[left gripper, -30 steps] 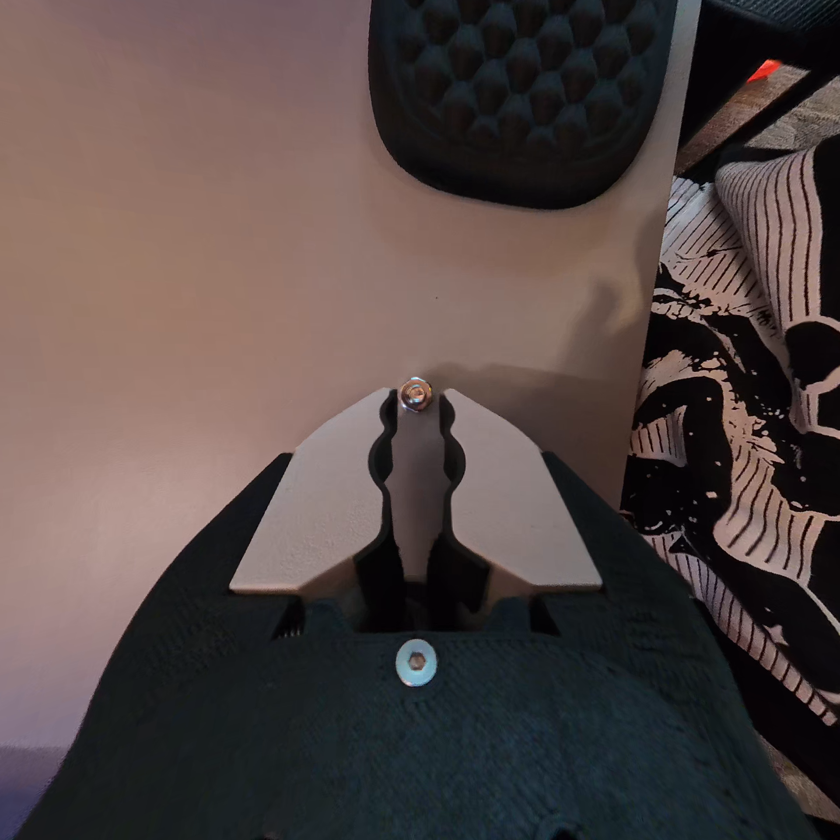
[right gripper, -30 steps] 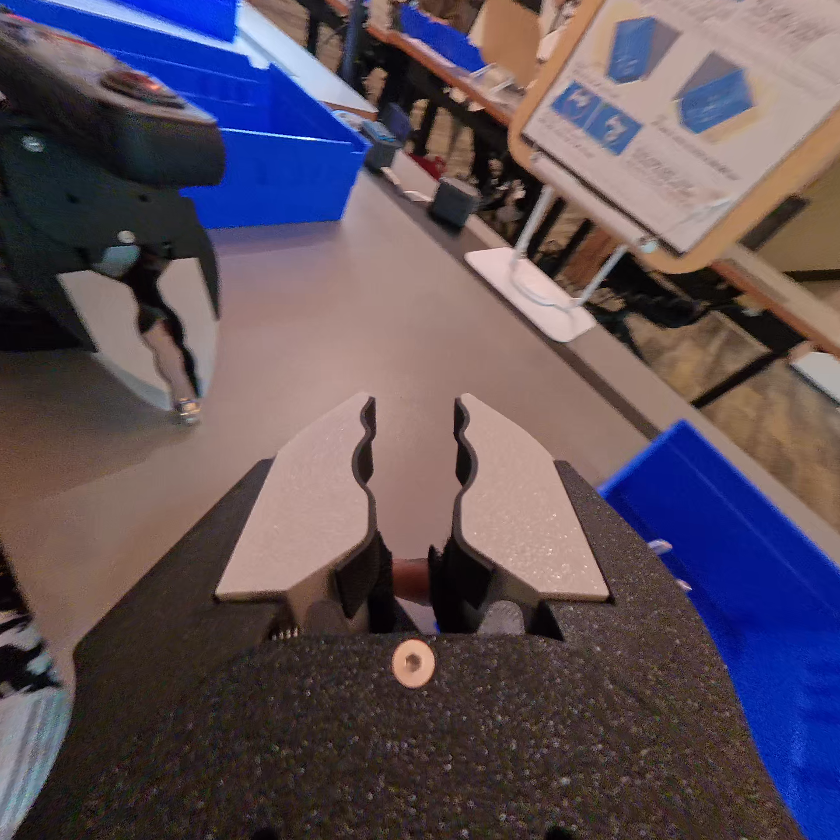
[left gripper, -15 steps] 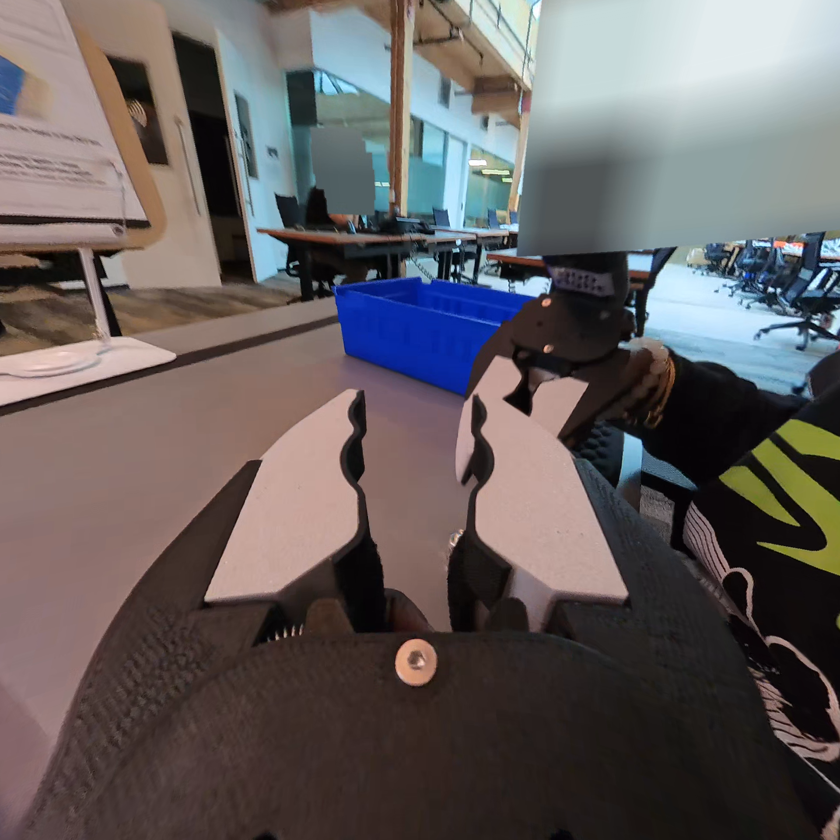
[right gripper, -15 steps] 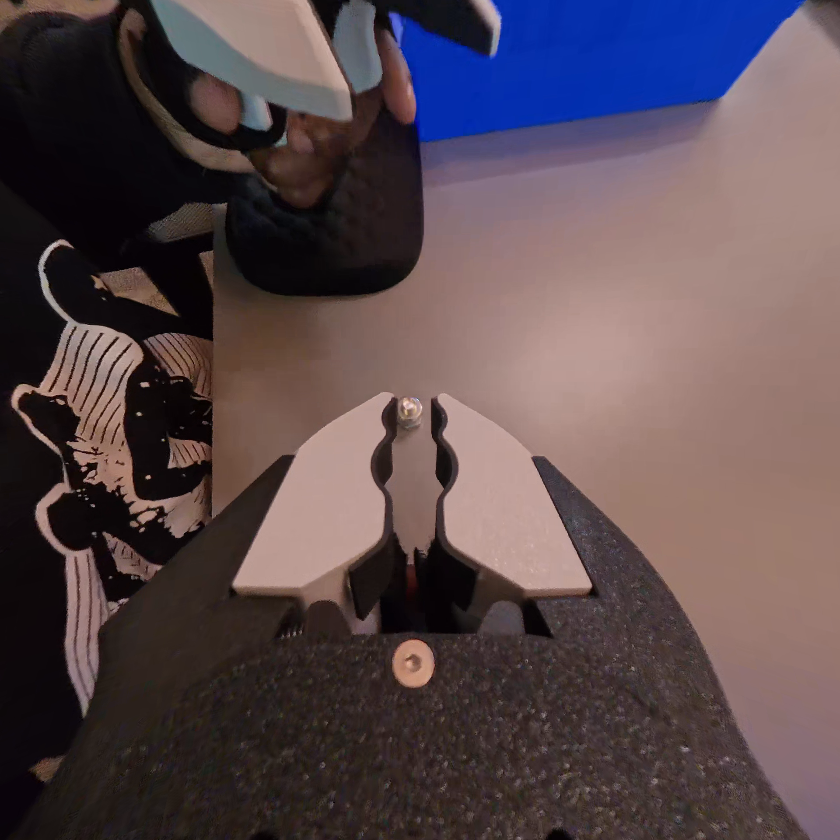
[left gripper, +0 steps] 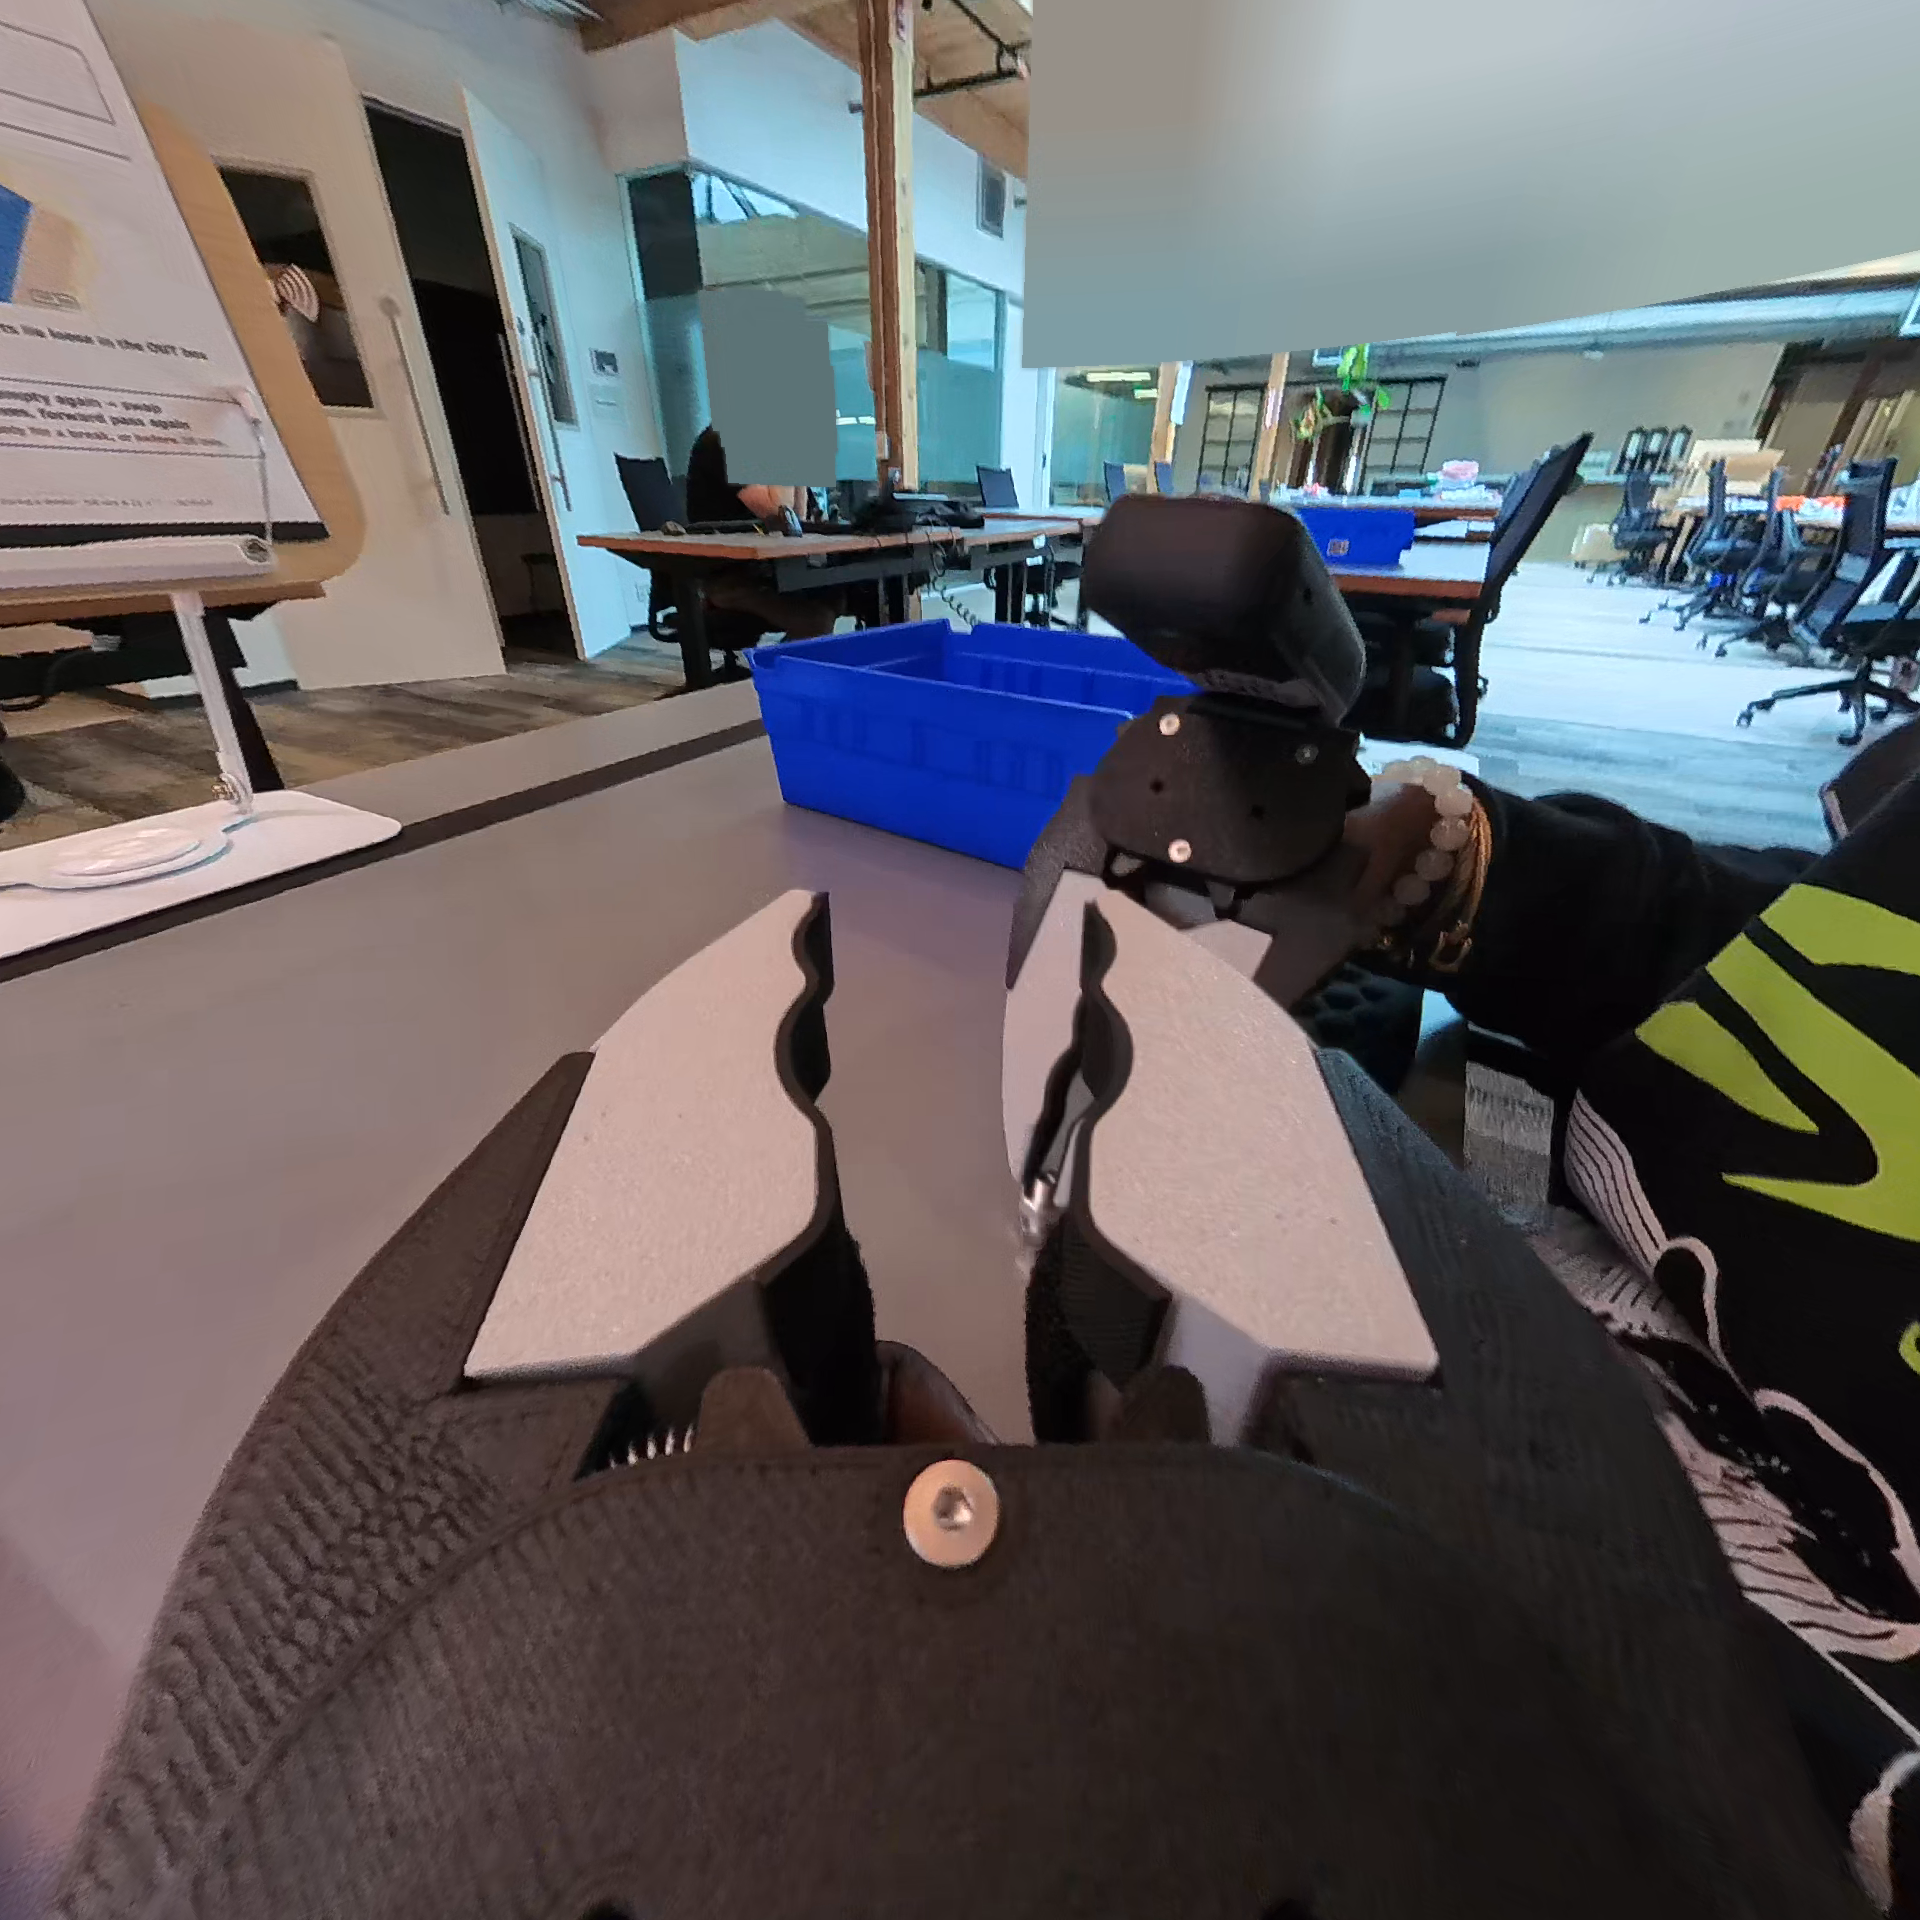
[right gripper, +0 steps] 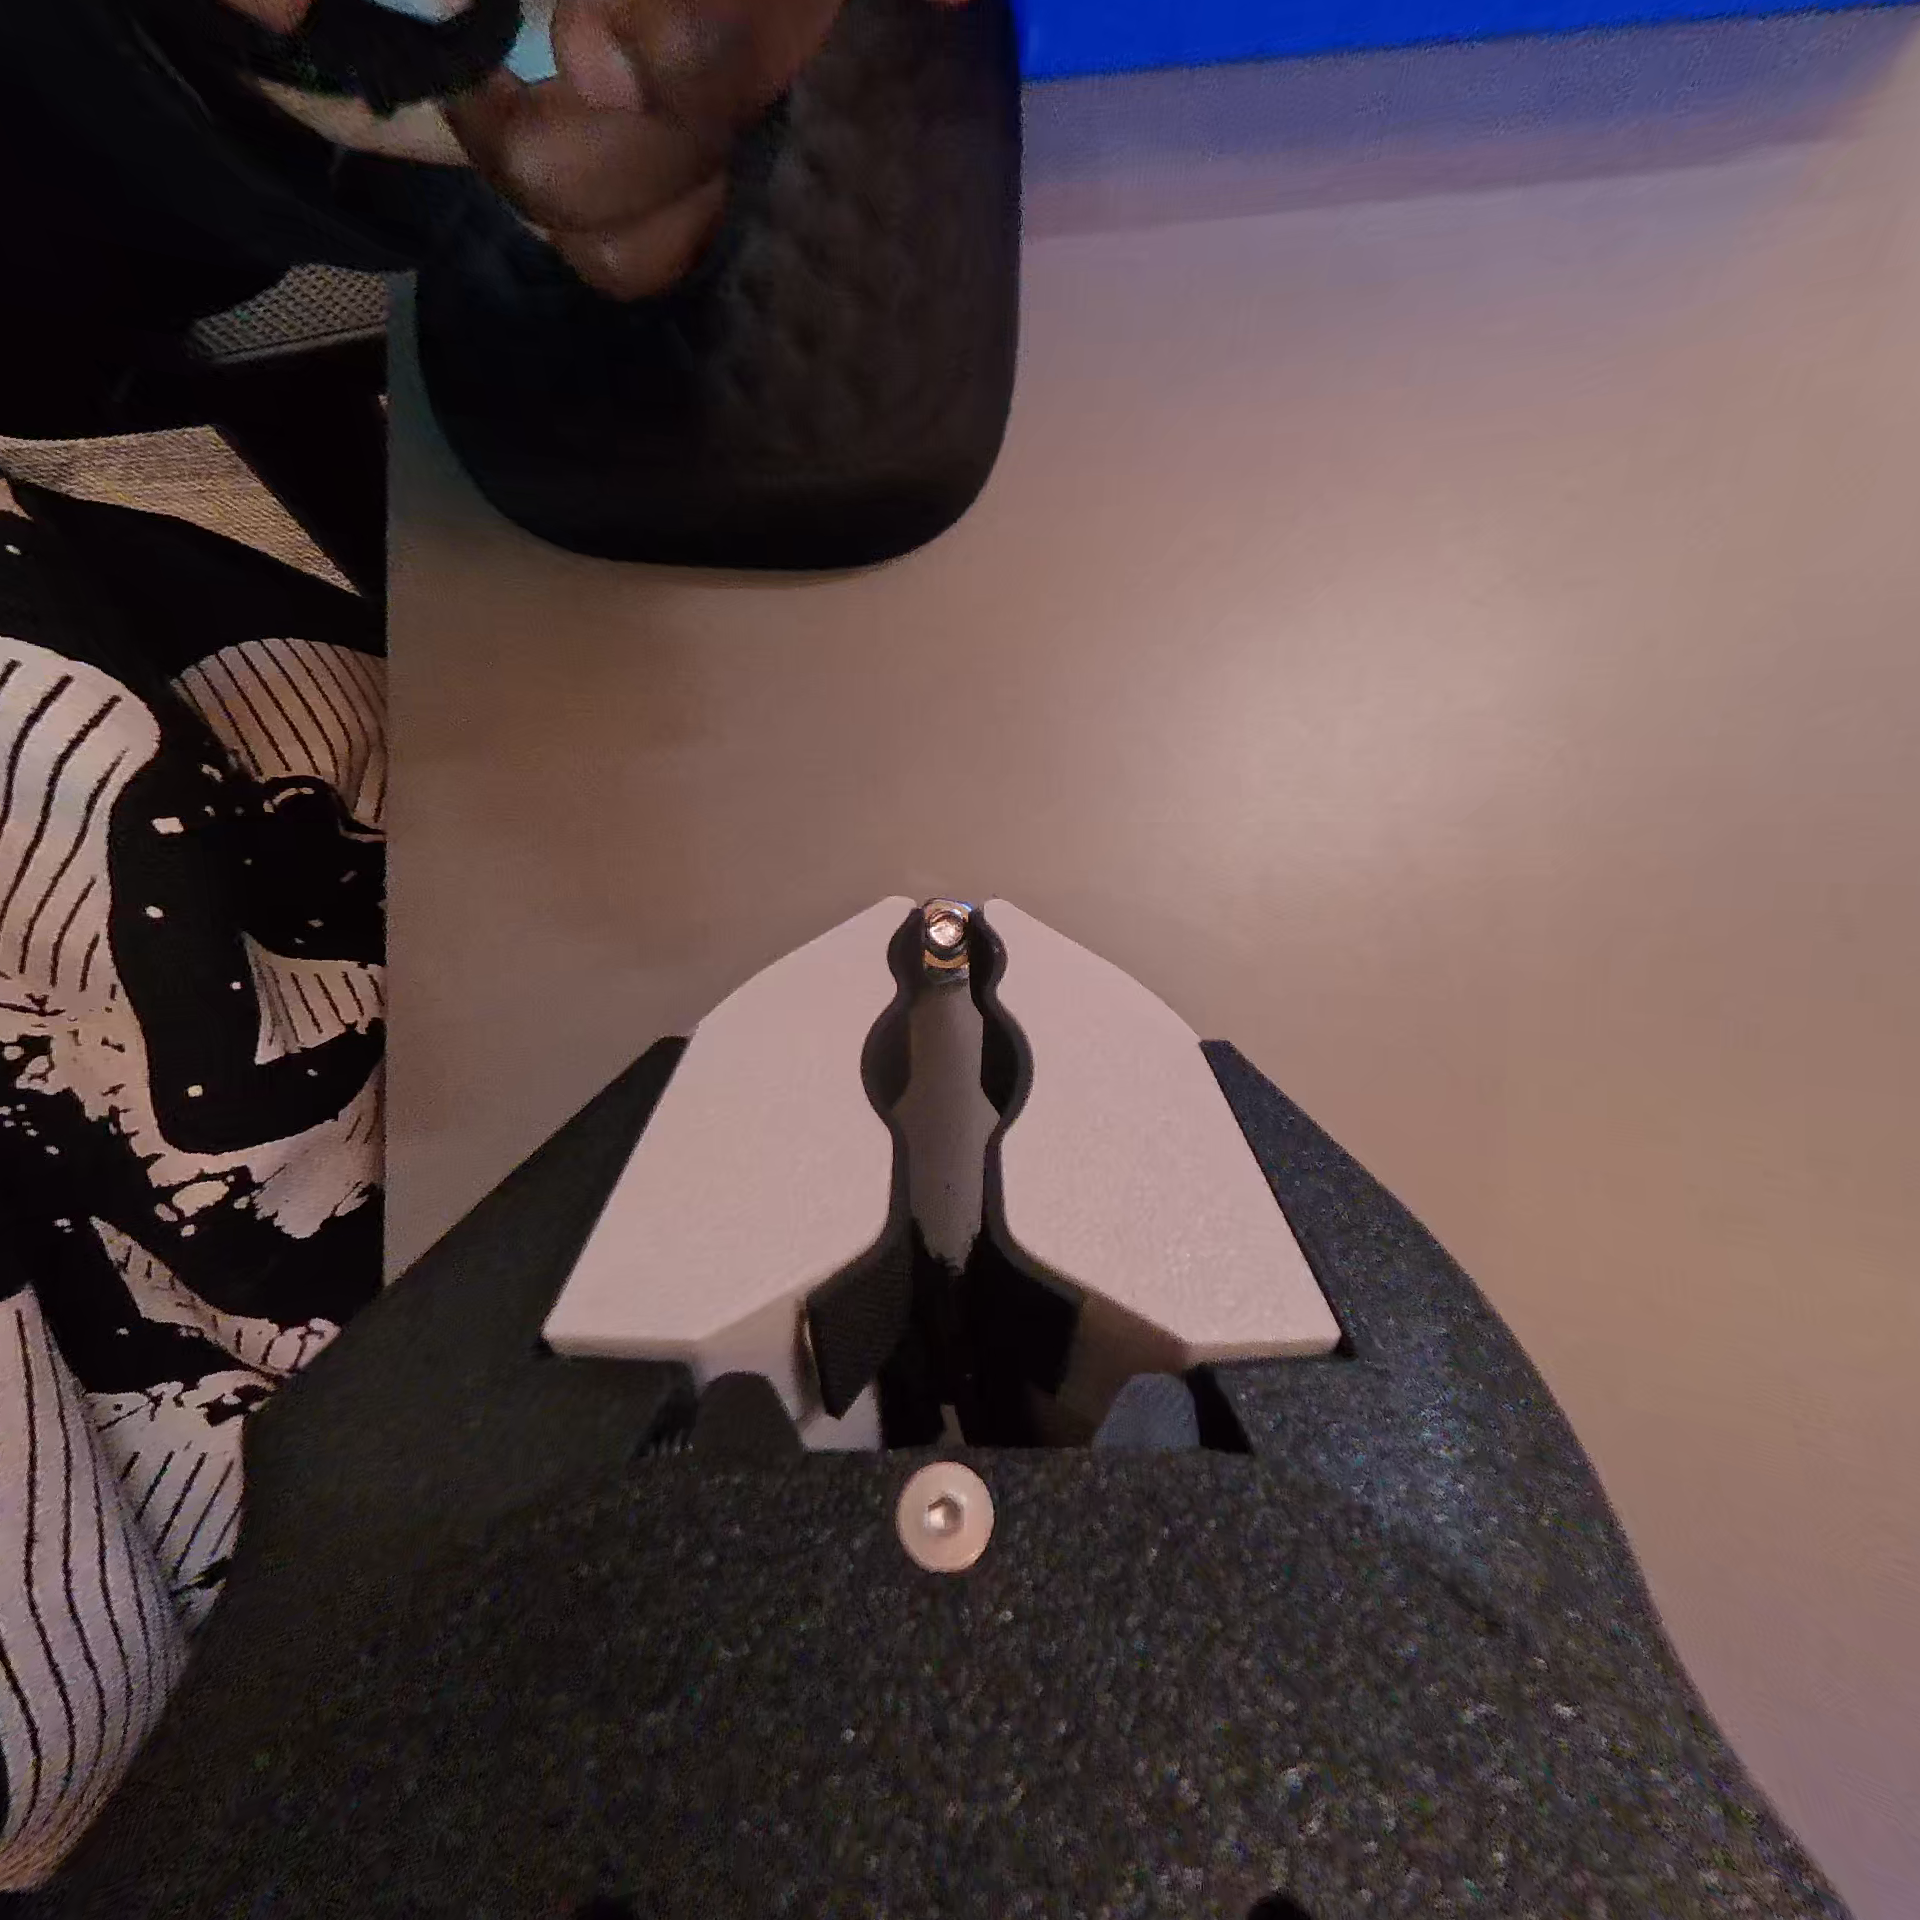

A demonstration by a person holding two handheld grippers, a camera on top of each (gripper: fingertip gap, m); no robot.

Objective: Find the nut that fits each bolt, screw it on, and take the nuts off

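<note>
— Bolt [right gripper: 943, 940] with nut: where is it seen?
— It is pinched at the tips of the right gripper [right gripper: 943, 920], over the table [right gripper: 1455, 675].
— Left gripper [left gripper: 940, 935]?
— Its fingers are spread, nothing held.

My left gripper [left gripper: 940, 935] is held level and low, fingers spread wide with nothing between them. My right gripper [right gripper: 945, 914] points steeply downward, fingertips [right gripper: 1013, 914] closed on a small silver bolt [right gripper: 943, 935]. A beaded bracelet [left gripper: 1439, 821] circles the right wrist.

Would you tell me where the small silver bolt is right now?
In the right wrist view, the silver bolt sits clamped at the right gripper's fingertips, over the grey table.
</note>
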